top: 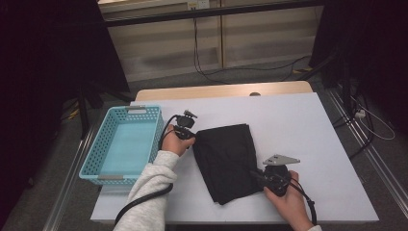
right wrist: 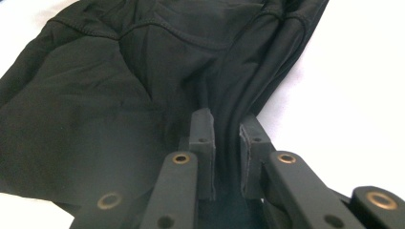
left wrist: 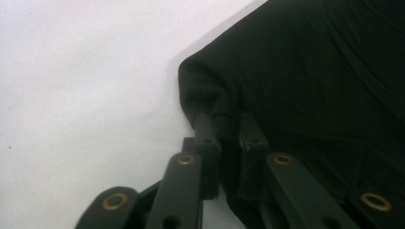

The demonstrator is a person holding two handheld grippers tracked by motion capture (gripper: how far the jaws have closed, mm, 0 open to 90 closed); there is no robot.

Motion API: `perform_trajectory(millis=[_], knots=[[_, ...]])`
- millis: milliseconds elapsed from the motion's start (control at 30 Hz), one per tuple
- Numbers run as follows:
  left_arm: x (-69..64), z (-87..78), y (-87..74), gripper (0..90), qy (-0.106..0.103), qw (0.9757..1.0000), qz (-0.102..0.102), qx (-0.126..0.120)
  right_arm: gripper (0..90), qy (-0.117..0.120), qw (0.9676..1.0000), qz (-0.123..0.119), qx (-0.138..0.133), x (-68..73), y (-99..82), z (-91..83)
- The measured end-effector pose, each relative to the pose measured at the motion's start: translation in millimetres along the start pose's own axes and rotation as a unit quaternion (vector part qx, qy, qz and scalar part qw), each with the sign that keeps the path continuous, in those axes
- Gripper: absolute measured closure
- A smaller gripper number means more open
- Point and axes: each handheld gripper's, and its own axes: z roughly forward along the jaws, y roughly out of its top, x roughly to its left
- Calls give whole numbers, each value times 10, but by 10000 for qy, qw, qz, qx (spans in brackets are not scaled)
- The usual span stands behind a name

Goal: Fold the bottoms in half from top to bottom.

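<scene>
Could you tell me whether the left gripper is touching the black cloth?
Touching: in the left gripper view, the left gripper pinches the edge of the black cloth.

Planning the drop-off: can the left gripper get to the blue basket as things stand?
Probably yes: the left gripper, shut on the black cloth, sits beside the blue basket, nothing between them.

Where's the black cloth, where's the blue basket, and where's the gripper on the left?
black cloth (top: 226, 159), high view, middle of the folded fabric
blue basket (top: 96, 154), high view, left wall
left hand-held gripper (left wrist: 224, 119), left gripper view, between its fingertips
</scene>
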Motion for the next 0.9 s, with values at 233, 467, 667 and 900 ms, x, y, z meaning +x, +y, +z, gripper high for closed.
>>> perform_trajectory(millis=[233,467,667,900], knots=[[43,-112,76,859,-1,9999,-100,50,799,105,9998,152,-77,-12,-9,-4],[56,-389,233,864,-56,9994,-36,344,811,141,9998,155,-44,-4,34,-39],[91,-505,293,865,-42,9978,-19,658,817,205,9996,122,-128,61,112,-95],[136,-620,340,864,-8,9945,20,1052,821,286,9994,95,-156,139,144,-88]])
